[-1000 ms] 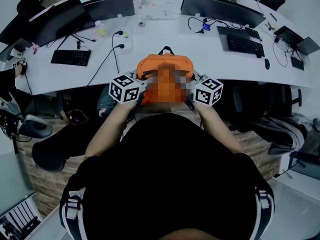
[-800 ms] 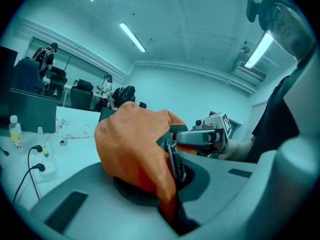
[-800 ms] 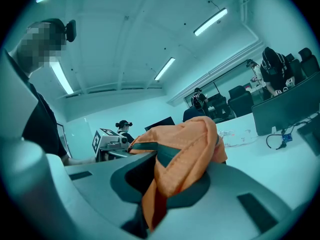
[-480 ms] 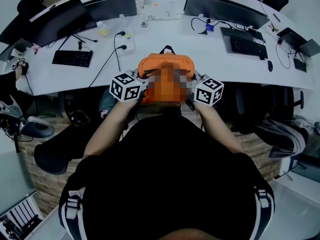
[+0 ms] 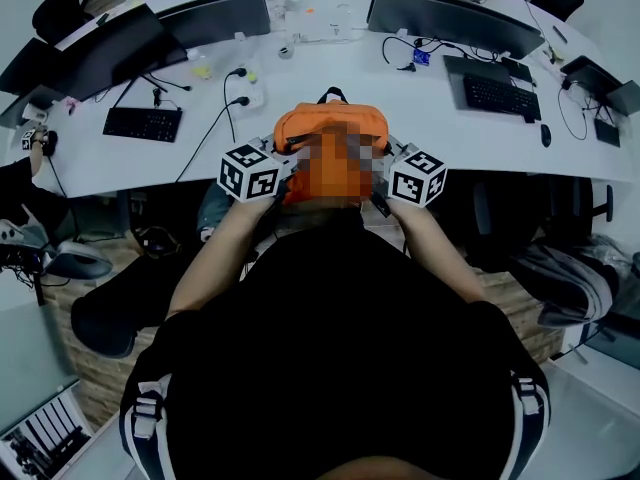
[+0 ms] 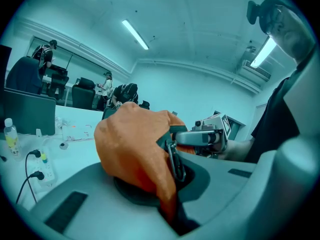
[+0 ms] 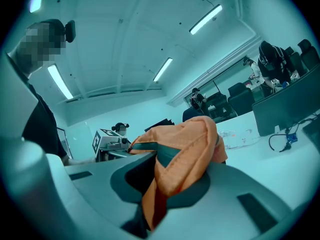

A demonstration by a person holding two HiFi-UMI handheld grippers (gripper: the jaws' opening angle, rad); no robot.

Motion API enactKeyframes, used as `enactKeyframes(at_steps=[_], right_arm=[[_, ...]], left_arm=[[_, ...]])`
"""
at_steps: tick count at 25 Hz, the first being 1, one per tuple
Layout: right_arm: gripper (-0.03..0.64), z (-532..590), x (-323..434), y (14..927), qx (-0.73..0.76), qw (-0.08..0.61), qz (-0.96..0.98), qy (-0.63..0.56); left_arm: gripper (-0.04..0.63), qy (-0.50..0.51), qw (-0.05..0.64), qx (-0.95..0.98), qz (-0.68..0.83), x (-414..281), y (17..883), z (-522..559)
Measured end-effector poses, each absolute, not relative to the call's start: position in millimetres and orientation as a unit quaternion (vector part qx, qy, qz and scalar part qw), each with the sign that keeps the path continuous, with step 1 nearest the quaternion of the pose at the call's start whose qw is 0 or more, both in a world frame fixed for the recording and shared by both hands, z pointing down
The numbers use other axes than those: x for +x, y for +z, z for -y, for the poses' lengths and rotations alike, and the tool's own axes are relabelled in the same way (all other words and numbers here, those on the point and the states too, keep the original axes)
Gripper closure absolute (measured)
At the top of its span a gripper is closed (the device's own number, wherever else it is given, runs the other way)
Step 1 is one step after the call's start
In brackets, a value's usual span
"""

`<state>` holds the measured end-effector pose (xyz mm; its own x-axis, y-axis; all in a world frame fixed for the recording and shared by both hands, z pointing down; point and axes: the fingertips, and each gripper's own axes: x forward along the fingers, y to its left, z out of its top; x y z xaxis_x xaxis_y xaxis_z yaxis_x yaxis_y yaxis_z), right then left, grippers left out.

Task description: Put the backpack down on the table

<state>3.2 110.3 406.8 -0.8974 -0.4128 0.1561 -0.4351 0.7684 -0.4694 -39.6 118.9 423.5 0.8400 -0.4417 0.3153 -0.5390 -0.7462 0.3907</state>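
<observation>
The white tabletop (image 5: pixel 420 108) spreads before us. We hold the orange backpack (image 5: pixel 330 126) at its near edge, between both grippers. Our left gripper (image 6: pixel 169 206) and right gripper (image 7: pixel 145 211) each have their fingers clamped shut on its fabric.

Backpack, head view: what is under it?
The white table shows under the far part of the backpack. The left gripper and right gripper are shut on it. Any contact with the table is covered by the backpack.

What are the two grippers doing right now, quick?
Left gripper: shut on the orange backpack.
Right gripper: shut on the orange backpack too.
</observation>
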Motion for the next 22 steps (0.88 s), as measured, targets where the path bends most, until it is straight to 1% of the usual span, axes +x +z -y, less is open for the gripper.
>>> enactKeyframes(at_steps=[22], right_arm=[[0.555, -36, 24, 429, 0.204, 0.030, 0.938, 0.280]], left_arm=[[0.552, 0.103, 0.265, 0.917, 0.280, -18, 444, -46]])
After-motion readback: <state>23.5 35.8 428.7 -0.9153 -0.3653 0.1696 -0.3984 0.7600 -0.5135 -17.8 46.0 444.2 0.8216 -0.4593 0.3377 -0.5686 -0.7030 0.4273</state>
